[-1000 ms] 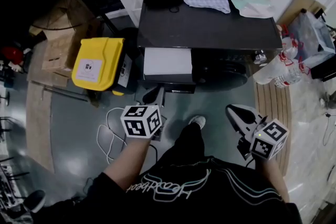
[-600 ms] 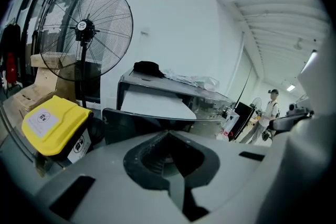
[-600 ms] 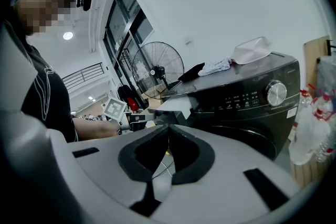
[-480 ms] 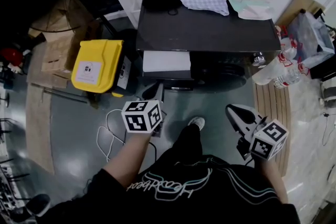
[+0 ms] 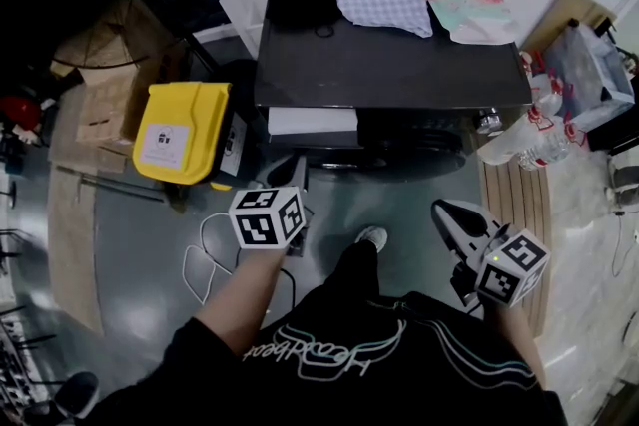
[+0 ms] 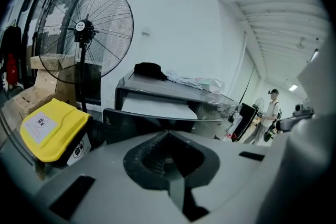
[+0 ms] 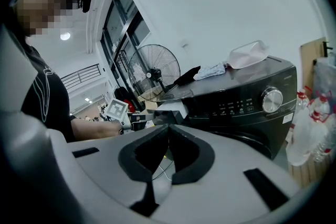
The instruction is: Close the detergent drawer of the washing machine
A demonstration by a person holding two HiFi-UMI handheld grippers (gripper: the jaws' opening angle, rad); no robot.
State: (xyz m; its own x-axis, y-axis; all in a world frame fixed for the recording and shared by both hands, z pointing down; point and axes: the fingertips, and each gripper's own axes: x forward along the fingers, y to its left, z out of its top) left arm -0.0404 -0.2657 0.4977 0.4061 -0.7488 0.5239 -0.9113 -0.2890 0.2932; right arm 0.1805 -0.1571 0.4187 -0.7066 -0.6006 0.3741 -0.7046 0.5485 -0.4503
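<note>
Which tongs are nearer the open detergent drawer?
Left. The left tongs sit just in front of the drawer; the right tongs hang back, off to its right.

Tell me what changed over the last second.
The detergent drawer slid further into the washing machine; a strip still sticks out. The left gripper, shut, moved forward behind it, apparently pushing its front. Nothing was grasped or released. The right gripper stayed shut and idle at the person's side.
</note>
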